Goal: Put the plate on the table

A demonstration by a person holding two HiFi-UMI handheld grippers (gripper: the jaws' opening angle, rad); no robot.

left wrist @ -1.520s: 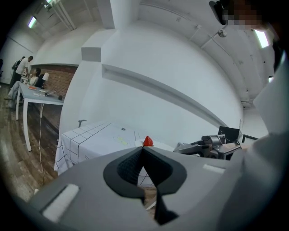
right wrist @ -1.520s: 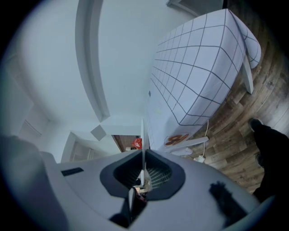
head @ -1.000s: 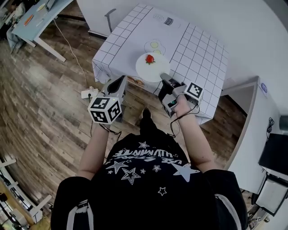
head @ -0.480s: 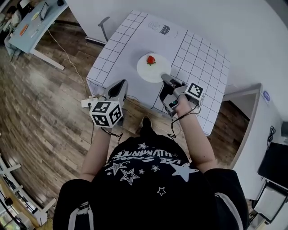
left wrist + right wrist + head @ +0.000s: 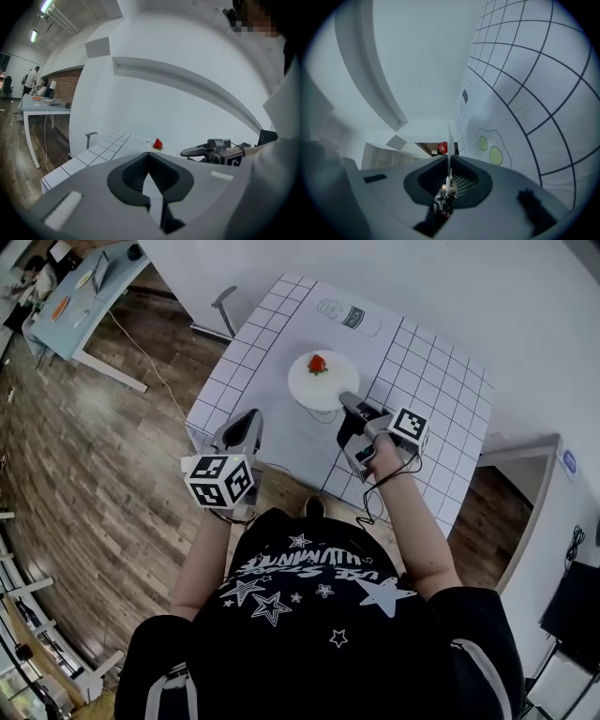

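Observation:
A white plate (image 5: pixel 319 381) with a red strawberry (image 5: pixel 318 364) on it hangs over the table (image 5: pixel 422 381), which has a white grid-pattern cloth. My right gripper (image 5: pixel 345 399) is shut on the plate's near rim. In the right gripper view the plate (image 5: pixel 449 140) runs edge-on between the jaws, with the strawberry (image 5: pixel 442 147) beyond it. My left gripper (image 5: pixel 249 418) is shut and empty at the table's front left edge. In the left gripper view, the strawberry (image 5: pixel 158 143) and the right gripper (image 5: pixel 197 151) lie ahead.
The cloth carries a fried-egg print (image 5: pixel 487 147) and a printed picture (image 5: pixel 349 317) near the far edge. A light-blue desk (image 5: pixel 80 287) stands far left on the wooden floor, with people (image 5: pixel 33 82) beside it. A white wall runs behind the table.
Both grippers have moved forward. The plate, still held, has gone from the table's front edge to farther in over the cloth.

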